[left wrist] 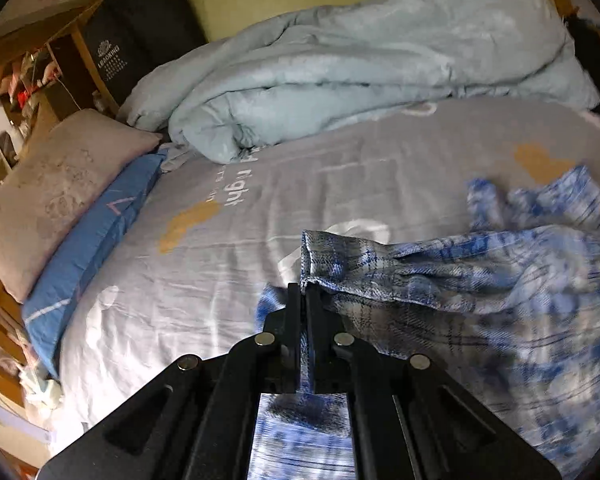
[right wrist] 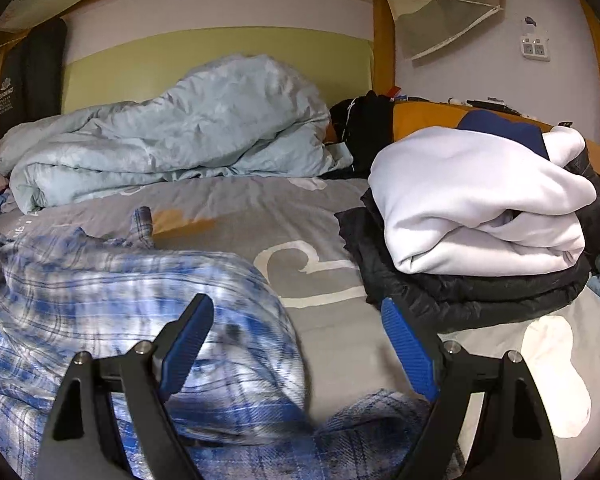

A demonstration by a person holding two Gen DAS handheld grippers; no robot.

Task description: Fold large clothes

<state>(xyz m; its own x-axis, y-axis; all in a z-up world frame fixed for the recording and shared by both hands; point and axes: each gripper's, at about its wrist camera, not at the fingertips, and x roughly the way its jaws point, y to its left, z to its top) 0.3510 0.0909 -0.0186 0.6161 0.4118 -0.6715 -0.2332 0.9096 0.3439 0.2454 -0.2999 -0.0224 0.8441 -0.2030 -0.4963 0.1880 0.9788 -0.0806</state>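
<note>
Rumpled blue plaid shirt [left wrist: 480, 280] on the bed [left wrist: 260, 200]; left gripper [left wrist: 304, 292] jaws clamped on its hem, right gripper [right wrist: 296, 320] jaws apart, empty

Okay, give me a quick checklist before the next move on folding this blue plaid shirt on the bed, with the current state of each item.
1. Left gripper shut on the plaid shirt: ok, cloth is pinched between the closed jaws.
2. Right gripper free to take another edge: ok, jaws wide open, nothing between them.
3. Shirt spread flat: not ok, it lies bunched and wrinkled.
4. Bare bed sheet for laying it out: ok, open space beside the shirt.
5. Folded pile clear of the shirt: ok, it sits apart at the right.
6. Which part of the shirt is gripped: cannot tell.
</note>
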